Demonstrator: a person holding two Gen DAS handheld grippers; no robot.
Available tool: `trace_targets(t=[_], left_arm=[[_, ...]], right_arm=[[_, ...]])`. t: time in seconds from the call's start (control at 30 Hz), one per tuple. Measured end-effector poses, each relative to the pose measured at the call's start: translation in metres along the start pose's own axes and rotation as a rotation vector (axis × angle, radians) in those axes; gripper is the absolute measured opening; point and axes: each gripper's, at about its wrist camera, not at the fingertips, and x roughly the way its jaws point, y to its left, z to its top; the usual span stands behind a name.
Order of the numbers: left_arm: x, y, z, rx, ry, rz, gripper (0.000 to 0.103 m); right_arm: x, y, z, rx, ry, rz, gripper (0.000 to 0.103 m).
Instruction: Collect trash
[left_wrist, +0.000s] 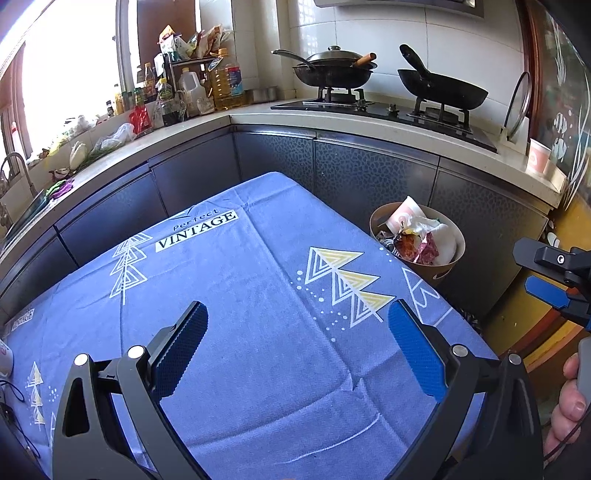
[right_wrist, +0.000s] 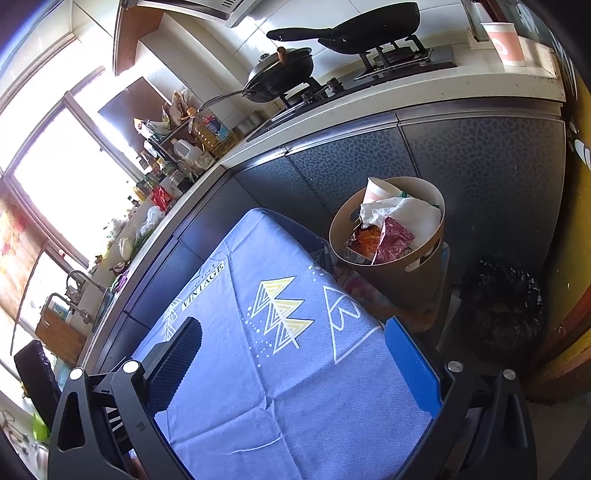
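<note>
Beyond and to the right of our two wide-open, empty claws, left gripper (left_wrist: 297, 356) and right gripper (right_wrist: 293, 363), we are seeing the full trash bin (right_wrist: 391, 273) off the blue tablecloth's (left_wrist: 258, 266) edge, so we are checking for leftover scraps.

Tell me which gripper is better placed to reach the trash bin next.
Right. The right gripper is open at the table's bin-side edge, with the bin close ahead. The left gripper, also open and empty, sits over the blue tablecloth, farther from the bin.
</note>
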Motion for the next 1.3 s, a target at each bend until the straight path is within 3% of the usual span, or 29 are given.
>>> trace_targets(t=[0.6,0.97,1.3], left_arm=[[-0.001,-0.001,0.003,-0.01,0.007,-0.018,0.097],[-0.003,-0.003,0.003,-0.021,0.004,0.05,0.097],[0.005,-0.001,0.002,-0.028,0.038,0.043,0.097]], right_arm=[[0.002,0.005,0.0,-0.045,0.003,-0.016,0.099],[0.002,-0.004,-0.002,-0.049,-0.006,-0.037,0.099],[0.007,-0.011,-0.004,-0.035,0.007,-0.038,0.099]])
